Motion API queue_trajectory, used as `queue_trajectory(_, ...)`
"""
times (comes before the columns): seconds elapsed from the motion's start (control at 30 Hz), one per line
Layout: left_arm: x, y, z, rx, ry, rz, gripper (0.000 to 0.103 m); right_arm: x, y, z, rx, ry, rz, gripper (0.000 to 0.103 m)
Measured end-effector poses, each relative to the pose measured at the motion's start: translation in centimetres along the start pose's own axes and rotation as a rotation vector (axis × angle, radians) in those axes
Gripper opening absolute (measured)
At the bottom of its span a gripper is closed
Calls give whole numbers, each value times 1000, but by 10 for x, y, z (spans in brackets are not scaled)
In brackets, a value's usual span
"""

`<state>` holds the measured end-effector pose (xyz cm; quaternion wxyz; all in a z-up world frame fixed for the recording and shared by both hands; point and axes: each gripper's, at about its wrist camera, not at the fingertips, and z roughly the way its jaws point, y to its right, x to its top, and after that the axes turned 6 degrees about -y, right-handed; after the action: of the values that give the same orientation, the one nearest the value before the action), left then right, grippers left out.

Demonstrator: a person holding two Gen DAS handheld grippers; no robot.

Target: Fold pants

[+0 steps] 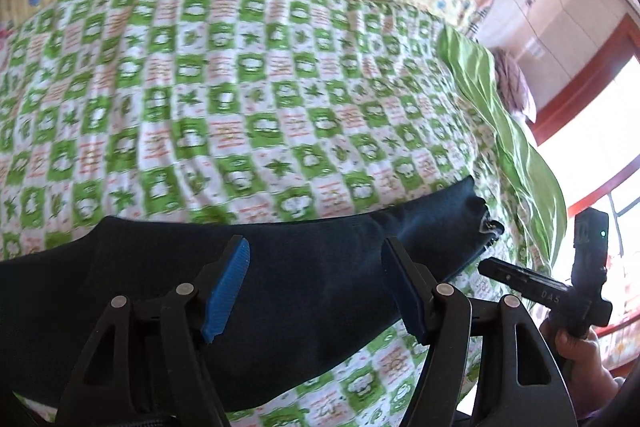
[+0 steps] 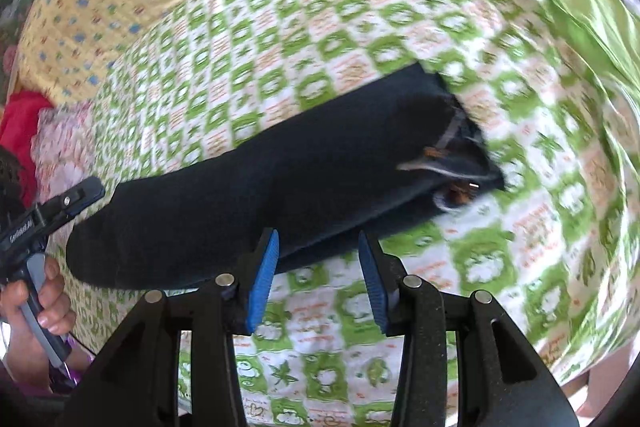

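Dark pants (image 1: 280,291) lying on bed with green-checked sheet (image 1: 240,99), already doubled lengthwise into one long strip; waistband end with zipper toward the green pillow (image 1: 500,131). Left claw (image 1: 316,291) released, blue pads apart above mid-strip, nothing pinched. Right claw (image 2: 318,279) likewise released, pads apart over near edge of the strip, not pressing cloth. Judged between folds: lengthwise fold done, crosswise fold pending. Next move probably calls for pinching one end with both claws and carrying it over to the other end, edges kept aligned.

Open left tongs (image 1: 316,287) over dark pants (image 1: 304,267) on checked bedspread (image 1: 240,87)
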<state>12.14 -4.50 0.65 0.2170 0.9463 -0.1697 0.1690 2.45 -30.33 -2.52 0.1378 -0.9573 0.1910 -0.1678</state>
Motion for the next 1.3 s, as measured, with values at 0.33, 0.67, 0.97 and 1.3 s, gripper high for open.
queue_trajectory(0.33, 28, 59, 49, -38, -115, 174, 71, 10, 49, 4, 53, 28, 236, 55)
queue_trajectory(0.67, 49, 97, 96, -46, -232, 317, 72, 19, 66, 18, 109, 72, 330, 49)
queue_trajectory(0.97, 63, 148, 146, -120, -364, 495, 72, 11, 102, 6, 202, 118, 360, 14)
queue_trajectory(1.3, 79, 190, 215, -255, -522, 574, 58, -1, 118, 1, 272, 140, 376, 14)
